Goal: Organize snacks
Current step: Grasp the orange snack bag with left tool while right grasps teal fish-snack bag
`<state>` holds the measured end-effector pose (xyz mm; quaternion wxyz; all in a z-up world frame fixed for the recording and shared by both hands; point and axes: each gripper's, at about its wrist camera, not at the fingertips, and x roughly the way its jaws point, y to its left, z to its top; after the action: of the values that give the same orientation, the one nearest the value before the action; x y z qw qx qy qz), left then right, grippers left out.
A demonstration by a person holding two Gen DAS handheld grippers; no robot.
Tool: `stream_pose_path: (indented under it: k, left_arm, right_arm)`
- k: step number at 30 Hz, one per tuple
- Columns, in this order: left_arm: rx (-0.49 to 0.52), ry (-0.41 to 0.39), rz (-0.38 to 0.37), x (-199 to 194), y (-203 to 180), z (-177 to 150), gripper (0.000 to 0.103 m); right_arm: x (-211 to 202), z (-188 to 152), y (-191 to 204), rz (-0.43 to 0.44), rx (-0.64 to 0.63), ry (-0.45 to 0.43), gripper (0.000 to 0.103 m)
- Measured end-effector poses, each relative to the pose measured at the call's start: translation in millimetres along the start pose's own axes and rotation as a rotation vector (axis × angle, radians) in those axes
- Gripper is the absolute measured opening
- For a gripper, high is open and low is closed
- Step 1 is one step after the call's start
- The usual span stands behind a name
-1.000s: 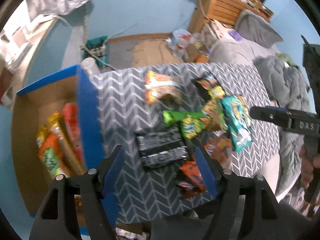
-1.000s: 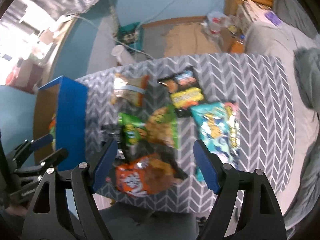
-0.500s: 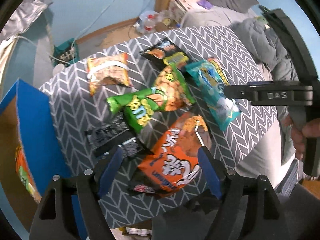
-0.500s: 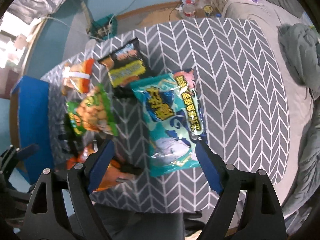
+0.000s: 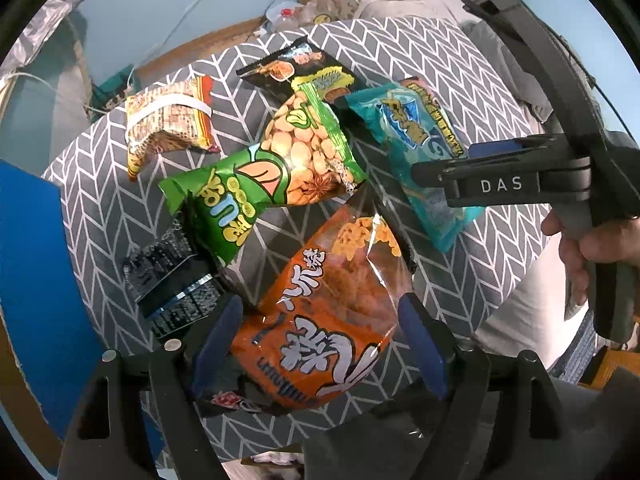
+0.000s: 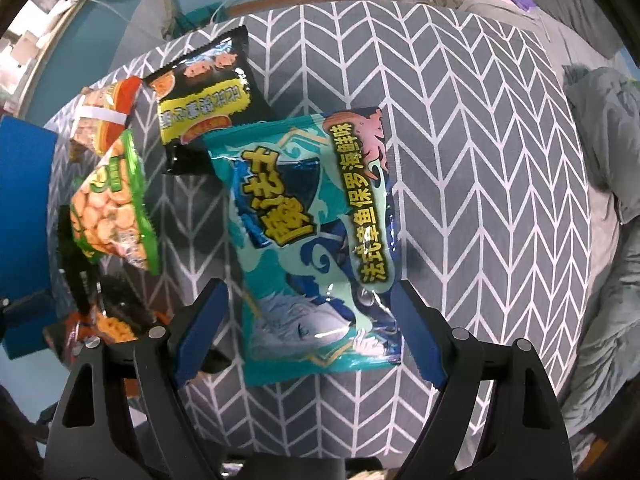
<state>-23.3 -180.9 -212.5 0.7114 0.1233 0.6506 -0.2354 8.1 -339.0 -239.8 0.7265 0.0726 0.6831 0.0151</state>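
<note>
While six packets are lying loose on the chevron-clothed surface [image 6: 480, 128], the sorting is looking far from finished. Nothing is being held. The left gripper [image 5: 318, 332] is hanging over the orange snack bag [image 5: 320, 320], its fingers [image 5: 216, 332] opening wide and straddling the bag without pressing on it. The right gripper [image 6: 310, 328] is standing spread over the teal snack bag [image 6: 316, 248], with the bag lying between its fingers [image 6: 200, 328] and not pinched.

Waiting beside these are the green bean bag [image 5: 288, 164], the black-and-yellow bag [image 6: 208, 100], the tan wrapped packet [image 5: 168, 120] and a dark foil packet [image 5: 172, 280]; several are overlapping, the green one resting on the orange bag's top.

At the left edge of the left wrist view a blue box wall [image 5: 36, 280] is rising beside the surface; it is probably the destination, though its contents are not showing.

For room, the right part of the cloth is lying bare. The orange bag is sitting close to the near edge, and the two grippers are working near each other, so a collision seems the main risk.
</note>
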Motion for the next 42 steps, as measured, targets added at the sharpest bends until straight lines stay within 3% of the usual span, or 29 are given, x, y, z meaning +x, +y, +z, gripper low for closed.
stream_pose_path:
  k: [22,29,32,42]
  left_arm:
    - [0.101,0.058,0.044,39.2,-26.9,-4.4,0.087]
    - [0.109,0.043,0.048,50.1,-34.4,1.7,0.087]
    - [0.112,0.035,0.046,52.6,-32.1,0.7,0.087]
    - [0.085,0.005,0.038,54.6,-36.4,0.3,0.063]
  right_arm:
    - [51.2,23.7,20.4,-0.061,-0.06,0.03,0.083]
    - [53.5,15.6,27.2,-0.085,-0.098,0.028,0.067]
    - [55.0,11.2,28.6,-0.093,-0.104,0.027,0.065]
    - [54.4,-13.9,8.9,-0.058,-0.032,0.042,0.065]
